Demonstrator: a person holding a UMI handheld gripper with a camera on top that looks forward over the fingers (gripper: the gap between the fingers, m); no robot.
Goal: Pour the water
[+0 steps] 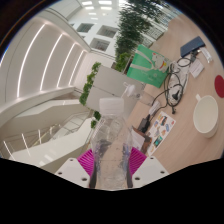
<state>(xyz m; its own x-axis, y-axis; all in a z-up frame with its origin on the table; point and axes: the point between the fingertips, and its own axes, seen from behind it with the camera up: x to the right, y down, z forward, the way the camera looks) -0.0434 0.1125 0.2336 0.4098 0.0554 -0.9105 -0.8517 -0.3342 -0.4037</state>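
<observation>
Two pink pads [88,163] press against the sides of a clear plastic bottle [112,140], so your gripper [110,168] is pinching it rather than merely flanking it. The bottle runs forward from between the fingers, its neck pointing away from you, and the whole scene beyond it is strongly tilted. You appear to have the bottle leaned over, which fits the pouring step of the task; holding it low on the body leaves the neck free to swing toward a target.

To the right lies a wooden table [180,95], carrying a white bowl [207,112] at its far right, a green box [148,58] further off, dark cables [175,85] in between, and some small packets [160,125] near the bottle. The bowl is well apart from the bottle's mouth, so it looks like the likeliest receiver, though I cannot be sure. Whether water is leaving the bottle cannot be made out. To the left are white curved railings [45,90] and a strip of green plants [90,80].
</observation>
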